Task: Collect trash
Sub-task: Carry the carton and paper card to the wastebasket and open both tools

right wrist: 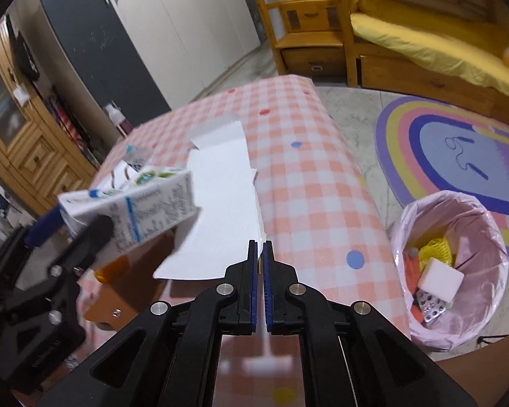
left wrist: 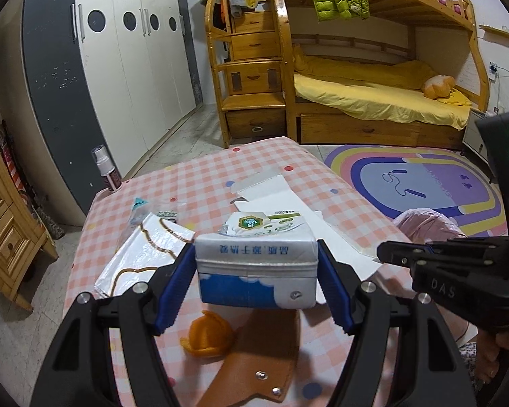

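Gripping: left gripper (left wrist: 256,273) on milk carton (left wrist: 254,264) (off the table (right wrist: 308,183)); right gripper (right wrist: 260,254) pinching white paper (right wrist: 220,203).

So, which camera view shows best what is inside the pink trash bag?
The right wrist view. It looks down into the open pink trash bag, so the white block, a blister pack and something yellow are visible. The left wrist view shows only the bag's top, behind the right tongs.

A child's bedroom: wooden bunk bed (left wrist: 373,78), wardrobe (left wrist: 118,68), rainbow rug (left wrist: 424,183).
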